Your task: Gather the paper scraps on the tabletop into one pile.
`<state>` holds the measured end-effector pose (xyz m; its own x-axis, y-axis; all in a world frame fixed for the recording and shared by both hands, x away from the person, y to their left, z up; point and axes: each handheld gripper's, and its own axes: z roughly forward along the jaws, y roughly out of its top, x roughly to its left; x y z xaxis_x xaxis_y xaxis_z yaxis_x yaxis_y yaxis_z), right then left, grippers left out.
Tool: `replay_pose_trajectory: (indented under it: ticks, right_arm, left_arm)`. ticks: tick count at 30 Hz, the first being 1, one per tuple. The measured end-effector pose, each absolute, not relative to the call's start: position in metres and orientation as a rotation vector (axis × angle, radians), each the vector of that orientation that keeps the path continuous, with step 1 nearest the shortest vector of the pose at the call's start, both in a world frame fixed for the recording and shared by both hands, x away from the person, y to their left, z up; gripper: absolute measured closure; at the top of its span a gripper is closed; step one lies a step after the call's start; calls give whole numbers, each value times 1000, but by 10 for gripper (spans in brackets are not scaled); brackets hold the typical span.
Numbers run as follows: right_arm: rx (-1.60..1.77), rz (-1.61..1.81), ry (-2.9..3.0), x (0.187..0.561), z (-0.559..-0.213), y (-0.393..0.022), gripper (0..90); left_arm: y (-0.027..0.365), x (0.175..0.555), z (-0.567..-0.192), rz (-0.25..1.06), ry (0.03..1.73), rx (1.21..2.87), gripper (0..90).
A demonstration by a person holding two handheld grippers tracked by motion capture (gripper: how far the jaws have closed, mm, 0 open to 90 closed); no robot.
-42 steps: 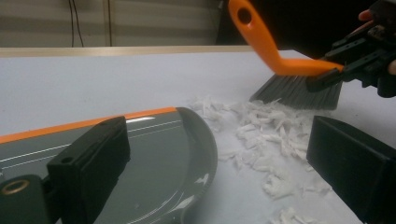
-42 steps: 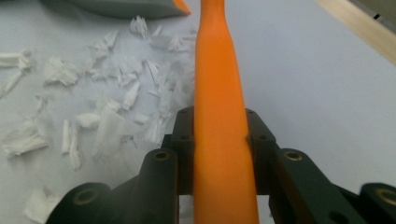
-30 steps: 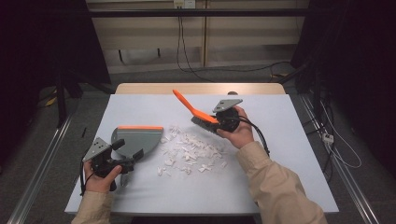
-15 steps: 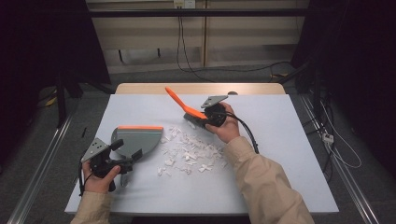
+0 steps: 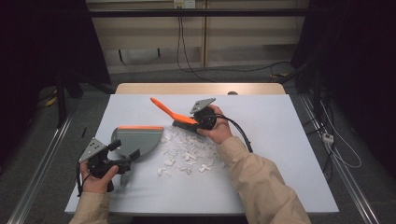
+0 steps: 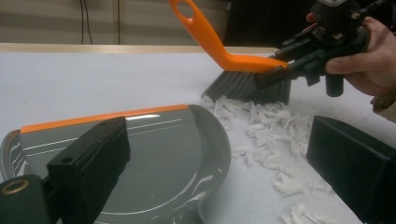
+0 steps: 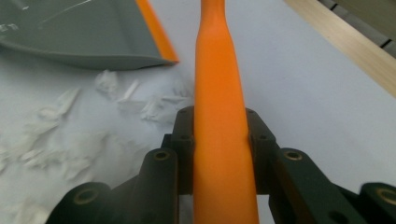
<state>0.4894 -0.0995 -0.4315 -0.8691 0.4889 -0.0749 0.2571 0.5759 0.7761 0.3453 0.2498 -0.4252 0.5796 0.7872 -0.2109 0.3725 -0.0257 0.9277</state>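
Brush [image 5: 175, 115] pinched in right hand-held gripper [image 5: 195, 120] — orange handle angled up-left (bristles at scraps [image 5: 187, 151]), left hand-held gripper [image 5: 133, 156] state unclear.

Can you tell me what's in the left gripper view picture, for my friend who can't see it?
An orange hand brush, held in the right gripper, touches its dark bristles to a pile of white paper scraps on a pale table. In front lies a grey dustpan with an orange lip, between the left gripper's black jaws.
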Motion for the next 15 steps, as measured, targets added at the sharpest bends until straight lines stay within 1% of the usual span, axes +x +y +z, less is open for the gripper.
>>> replay_pose_trajectory:
  ticks: [7, 10, 15]
  right_arm:
    - [494, 1174, 2593, 461, -427, -105, 716]
    - [482, 1152, 2577, 455, -423, -107, 715]
    - [553, 1226, 2472, 449, -401, -120, 716]
  left_arm:
    - [251, 346, -426, 435, 995, 1624, 60]
    - [250, 345, -425, 437, 989, 1628, 59]
    - [249, 344, -423, 438, 977, 1627, 60]
